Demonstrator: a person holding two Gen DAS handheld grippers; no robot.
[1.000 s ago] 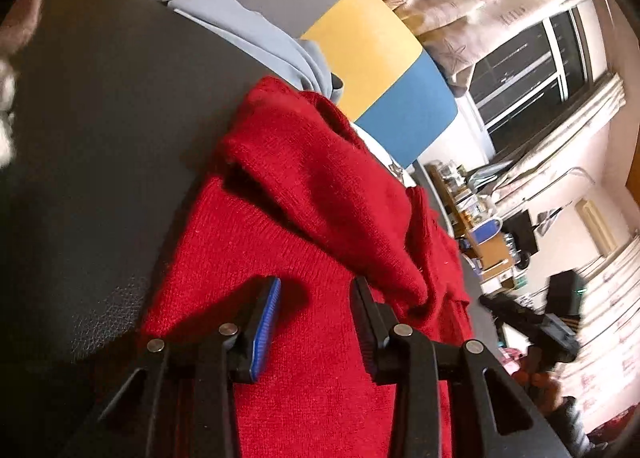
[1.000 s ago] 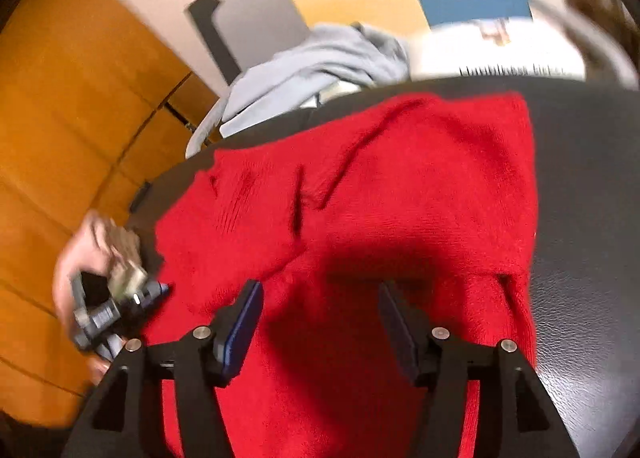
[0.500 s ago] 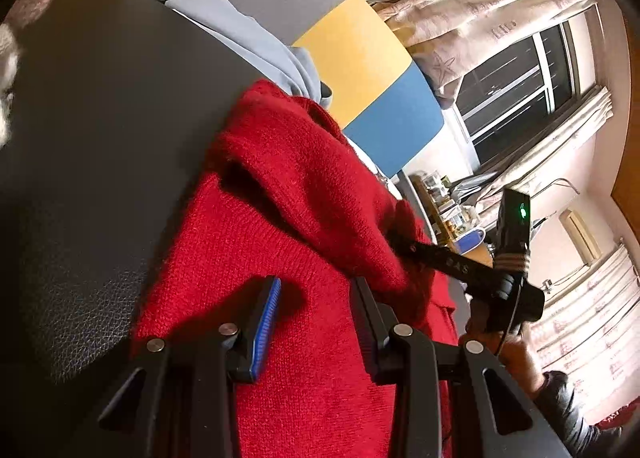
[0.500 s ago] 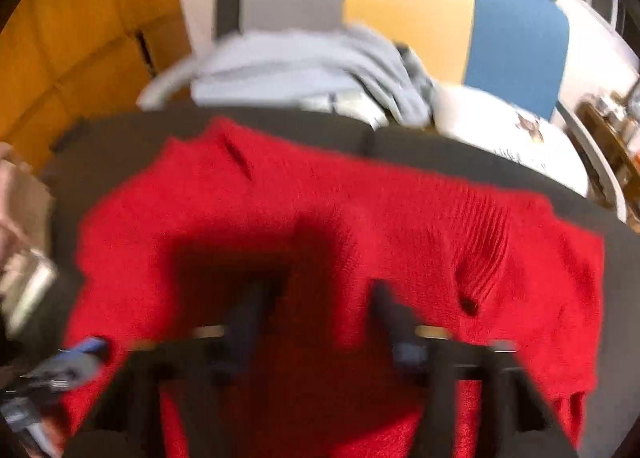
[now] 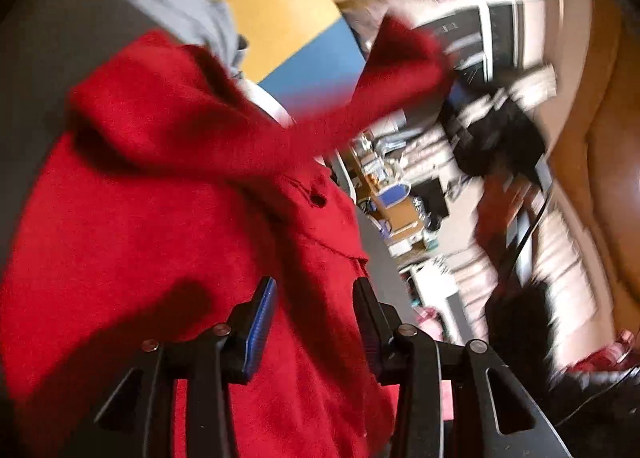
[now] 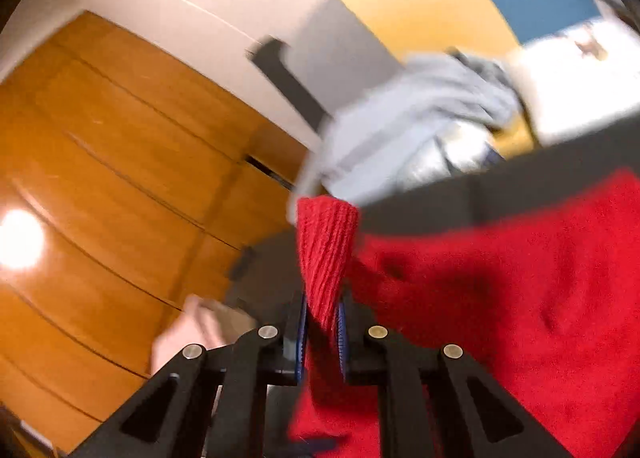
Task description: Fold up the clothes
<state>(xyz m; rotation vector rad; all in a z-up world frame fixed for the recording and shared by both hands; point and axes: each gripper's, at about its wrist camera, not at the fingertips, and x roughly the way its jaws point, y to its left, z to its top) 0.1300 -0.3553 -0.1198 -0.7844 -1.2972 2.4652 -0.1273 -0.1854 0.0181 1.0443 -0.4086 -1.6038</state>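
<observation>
A red knit sweater (image 5: 160,198) lies on a dark leather surface (image 5: 36,42). My left gripper (image 5: 314,298) is open just above the sweater's body, with nothing between its fingers. My right gripper (image 6: 322,314) is shut on the ribbed cuff of a sweater sleeve (image 6: 326,246) and holds it up off the surface. In the left wrist view that raised sleeve (image 5: 400,62) stretches up to the right, blurred by motion. The rest of the sweater (image 6: 520,278) spreads to the right of my right gripper.
A light grey garment (image 6: 400,122) is heaped at the far edge of the dark surface (image 6: 560,162), in front of a grey, yellow and blue panel (image 5: 280,22). Wooden panelling (image 6: 100,158) is on the left. A cluttered room with a window (image 5: 480,42) lies beyond.
My right gripper closed on the sweater's sleeve cuff and lifted it up and across. My left gripper stayed open over the sweater and shifted slightly.
</observation>
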